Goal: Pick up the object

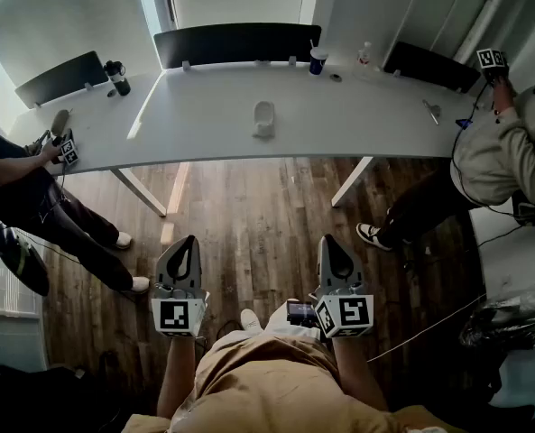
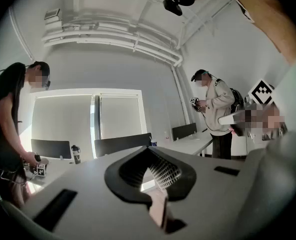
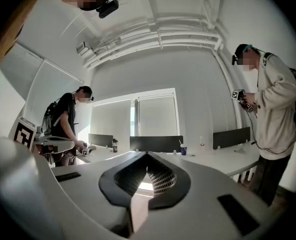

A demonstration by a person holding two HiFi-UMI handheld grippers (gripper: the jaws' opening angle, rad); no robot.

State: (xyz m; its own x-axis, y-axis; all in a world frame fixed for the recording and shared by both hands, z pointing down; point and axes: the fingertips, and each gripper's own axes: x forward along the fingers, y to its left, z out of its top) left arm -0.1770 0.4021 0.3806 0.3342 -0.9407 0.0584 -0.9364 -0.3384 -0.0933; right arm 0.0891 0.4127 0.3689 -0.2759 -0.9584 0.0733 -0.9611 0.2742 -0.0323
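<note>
A small pale object [image 1: 263,118] lies near the middle of the long white table [image 1: 339,115], far ahead of me. Both grippers are held close to my body over the wooden floor, well short of the table. In the head view my left gripper [image 1: 184,244] and my right gripper [image 1: 333,242] point forward side by side. The left gripper [image 2: 148,151] has its jaws closed together with nothing between them. The right gripper [image 3: 148,156] is likewise shut and empty. The pale object does not show in either gripper view.
A person [image 1: 32,197] stands at the table's left end and another person [image 1: 502,152] at its right, each holding a gripper. Black dividers [image 1: 235,43] line the far edge. A blue cup [image 1: 318,60], a black bottle [image 1: 117,78] and a clear bottle [image 1: 366,55] stand on the table.
</note>
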